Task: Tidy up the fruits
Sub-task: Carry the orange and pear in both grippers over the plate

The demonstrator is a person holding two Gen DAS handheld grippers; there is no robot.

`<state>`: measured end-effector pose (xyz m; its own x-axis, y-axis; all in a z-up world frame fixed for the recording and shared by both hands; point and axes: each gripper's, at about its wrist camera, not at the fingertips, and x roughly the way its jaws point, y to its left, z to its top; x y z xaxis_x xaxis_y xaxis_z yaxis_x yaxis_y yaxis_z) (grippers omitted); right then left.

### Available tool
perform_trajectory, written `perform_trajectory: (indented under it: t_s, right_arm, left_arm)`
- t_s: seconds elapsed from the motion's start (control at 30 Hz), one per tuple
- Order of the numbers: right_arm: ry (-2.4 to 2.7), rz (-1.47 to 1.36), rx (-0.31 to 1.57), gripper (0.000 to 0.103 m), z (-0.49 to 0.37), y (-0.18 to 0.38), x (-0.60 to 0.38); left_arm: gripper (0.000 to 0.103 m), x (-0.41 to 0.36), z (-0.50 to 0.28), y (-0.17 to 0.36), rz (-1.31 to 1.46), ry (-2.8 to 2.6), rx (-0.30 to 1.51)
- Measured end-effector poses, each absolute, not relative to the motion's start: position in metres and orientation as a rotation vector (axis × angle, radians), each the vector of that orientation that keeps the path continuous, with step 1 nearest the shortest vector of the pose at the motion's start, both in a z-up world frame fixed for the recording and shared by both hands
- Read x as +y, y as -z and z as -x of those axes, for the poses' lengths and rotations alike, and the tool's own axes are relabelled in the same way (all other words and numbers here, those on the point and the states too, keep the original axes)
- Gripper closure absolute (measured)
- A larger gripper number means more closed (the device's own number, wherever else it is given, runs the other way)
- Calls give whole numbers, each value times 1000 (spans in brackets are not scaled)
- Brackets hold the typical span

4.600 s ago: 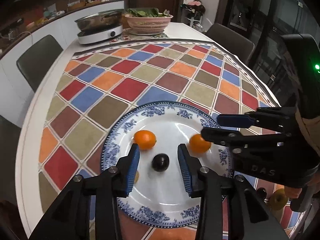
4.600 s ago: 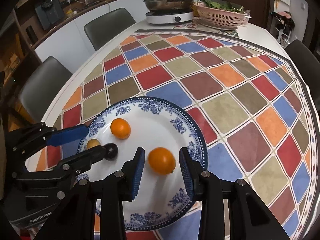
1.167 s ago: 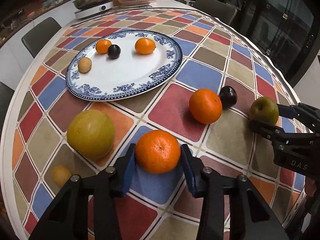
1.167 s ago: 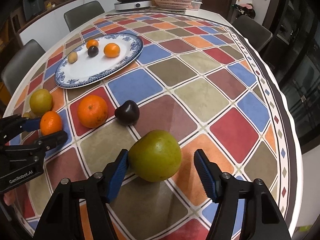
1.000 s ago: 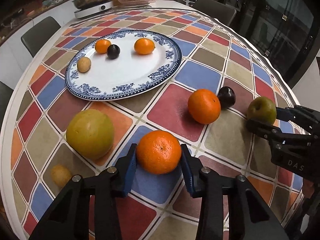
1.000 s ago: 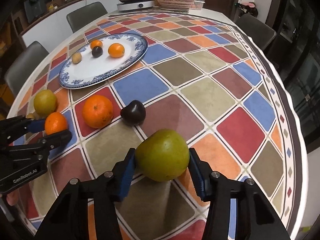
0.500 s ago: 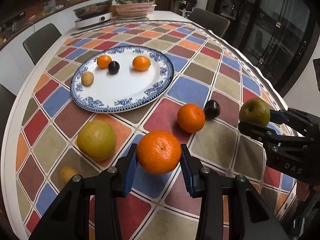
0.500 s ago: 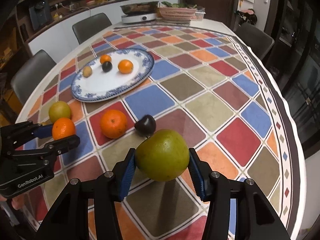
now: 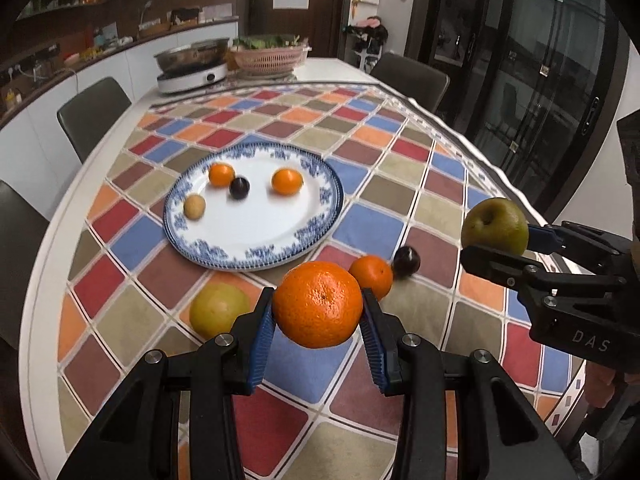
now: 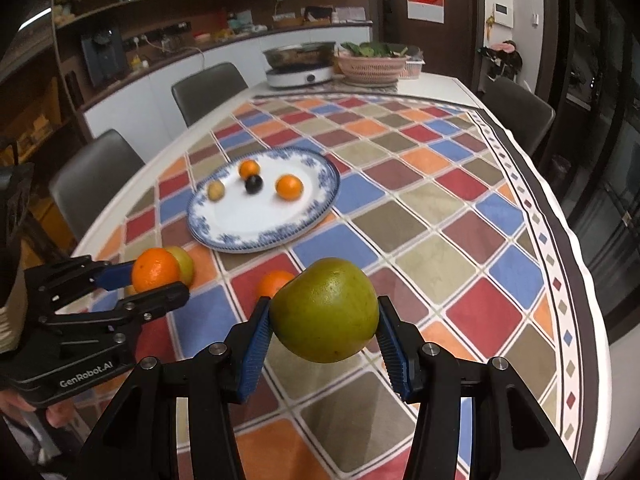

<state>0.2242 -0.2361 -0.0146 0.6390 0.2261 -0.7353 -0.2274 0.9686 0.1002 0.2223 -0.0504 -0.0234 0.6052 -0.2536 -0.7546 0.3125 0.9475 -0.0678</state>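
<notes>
Tabletop [image 9: 436, 200]: checked cloth; loose fruit at 6 o'clock of plate.
Plate [image 9: 320, 220]: holds four small fruits, likely the collection point.
Right claw [image 10: 324, 344]: clamped on green apple [image 10: 325, 310], raised clear of cloth.
Left claw [image 9: 318, 338]: clamped on orange [image 9: 318, 304], lifted, aimed at plate, 12 o'clock.

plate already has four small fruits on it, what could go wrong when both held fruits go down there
The orange and green apple are round and pinched only at their sides, so either could slip. On the plate they may roll into the dark plum or small oranges. Both grippers heading there together could collide.
</notes>
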Motion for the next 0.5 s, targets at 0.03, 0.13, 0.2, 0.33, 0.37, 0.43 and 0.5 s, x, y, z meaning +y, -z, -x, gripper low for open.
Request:
perform_trajectory:
  t_s: [0.03, 0.13, 0.2, 0.33, 0.37, 0.43, 0.5]
  right_arm:
    - [-265, -3, 834, 51, -224, 12, -236]
    - [-285, -15, 813, 51, -227, 3, -233]
    - [-296, -19, 803, 52, -229, -2, -231]
    - [-323, -14, 782, 51, -235, -11, -224]
    - [-329, -11, 776, 51, -237, -14, -222]
    - [-340, -5, 767, 52, -241, -17, -219]
    - [-346, 0, 762, 51, -245, -20, -215]
  left_arm:
    - [62, -50, -222, 21, -73, 329, 854]
    - [62, -48, -223, 9, -71, 333, 826]
    - [62, -45, -223, 4, -72, 332, 812]
    - [62, -40, -227, -6, -74, 326, 786]
    - [62, -39, -228, -8, -76, 323, 780]
    - [62, -36, -231, -13, -79, 319, 768]
    - [62, -34, -235, -16, -83, 314, 760]
